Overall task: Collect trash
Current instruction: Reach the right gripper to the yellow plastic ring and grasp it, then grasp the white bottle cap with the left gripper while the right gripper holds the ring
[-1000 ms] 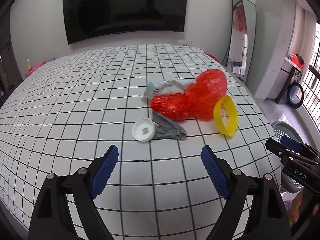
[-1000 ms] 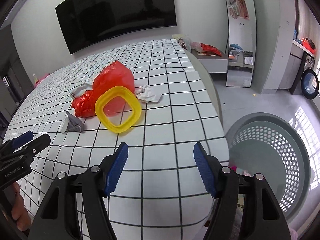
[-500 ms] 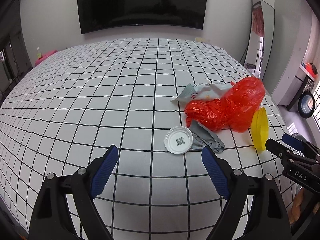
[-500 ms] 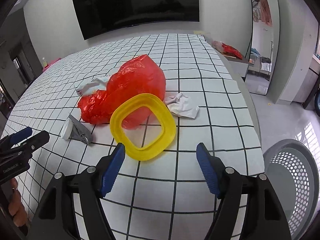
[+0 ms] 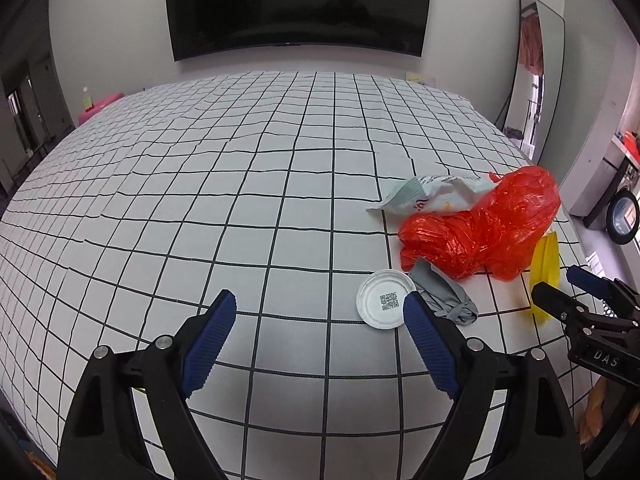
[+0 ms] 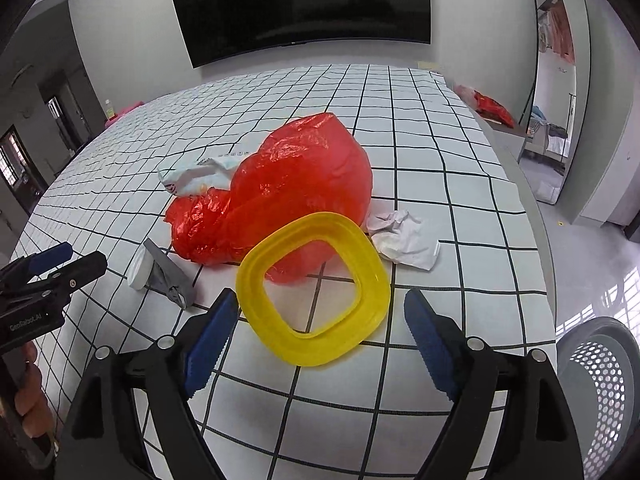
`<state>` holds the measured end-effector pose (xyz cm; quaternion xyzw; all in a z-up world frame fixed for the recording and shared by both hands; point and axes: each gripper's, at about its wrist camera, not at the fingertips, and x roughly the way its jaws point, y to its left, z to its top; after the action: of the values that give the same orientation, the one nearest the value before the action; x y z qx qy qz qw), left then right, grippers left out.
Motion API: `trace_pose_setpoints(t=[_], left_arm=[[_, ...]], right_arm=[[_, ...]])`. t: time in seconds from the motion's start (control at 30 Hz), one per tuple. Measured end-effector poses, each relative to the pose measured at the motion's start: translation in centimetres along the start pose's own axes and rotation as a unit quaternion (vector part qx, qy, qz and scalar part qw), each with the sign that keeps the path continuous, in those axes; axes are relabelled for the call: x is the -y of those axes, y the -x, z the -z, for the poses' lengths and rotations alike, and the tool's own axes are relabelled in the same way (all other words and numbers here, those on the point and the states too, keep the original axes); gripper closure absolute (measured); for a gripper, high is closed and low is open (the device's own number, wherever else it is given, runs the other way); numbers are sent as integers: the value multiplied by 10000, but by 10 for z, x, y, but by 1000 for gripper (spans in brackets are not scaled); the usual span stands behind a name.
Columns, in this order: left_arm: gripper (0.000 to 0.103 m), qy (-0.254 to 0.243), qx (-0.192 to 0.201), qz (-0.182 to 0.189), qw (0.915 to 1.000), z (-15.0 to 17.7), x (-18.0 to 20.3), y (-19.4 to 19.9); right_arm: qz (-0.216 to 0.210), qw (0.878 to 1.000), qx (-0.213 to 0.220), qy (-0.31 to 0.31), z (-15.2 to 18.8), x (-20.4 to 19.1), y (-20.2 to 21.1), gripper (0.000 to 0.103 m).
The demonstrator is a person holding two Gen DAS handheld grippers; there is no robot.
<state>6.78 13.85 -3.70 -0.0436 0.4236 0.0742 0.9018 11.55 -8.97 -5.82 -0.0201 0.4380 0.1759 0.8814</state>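
Trash lies on a white checked bed [image 5: 240,184]. A red plastic bag [image 5: 484,228] [image 6: 288,188] sits with a white snack wrapper [image 5: 432,196] [image 6: 196,174] behind it. A white round lid [image 5: 385,298] [image 6: 140,269] and a grey crumpled piece [image 5: 446,296] [image 6: 170,274] lie in front. A yellow square ring [image 6: 314,290] [image 5: 545,268] leans by the bag, with crumpled white paper [image 6: 404,238] beside it. My left gripper [image 5: 320,332] is open, its right finger near the lid. My right gripper [image 6: 320,332] is open, just short of the yellow ring.
A grey perforated basket [image 6: 600,392] stands on the floor right of the bed. A black TV [image 5: 300,4] hangs on the far wall and a standing mirror [image 5: 538,76] leans at the right. The right gripper shows at the left view's right edge [image 5: 576,300].
Both grippers have moved closer to the trash pile. The left view has swung left, so the lid sits by its right finger. The right gripper has neared the yellow ring.
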Motion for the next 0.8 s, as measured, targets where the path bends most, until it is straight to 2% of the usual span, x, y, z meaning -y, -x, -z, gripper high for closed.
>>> trace_pose_setpoints(t=[0.3, 0.67, 0.73, 0.8], left_arm=[[19, 17, -32, -39, 10000, -1, -4, -4], [19, -15, -73, 18, 10000, 5, 0, -3], [19, -22, -79, 15, 10000, 6, 0, -3], [19, -22, -91, 26, 10000, 7, 0, -3]], right_arm=[[-208, 9997, -126, -80, -10, 11, -18, 21], [-189, 9998, -64, -18, -13, 9, -20, 22], [-174, 9998, -51, 18, -11, 7, -18, 28], [-152, 9999, -40, 33, -9, 5, -16, 28]])
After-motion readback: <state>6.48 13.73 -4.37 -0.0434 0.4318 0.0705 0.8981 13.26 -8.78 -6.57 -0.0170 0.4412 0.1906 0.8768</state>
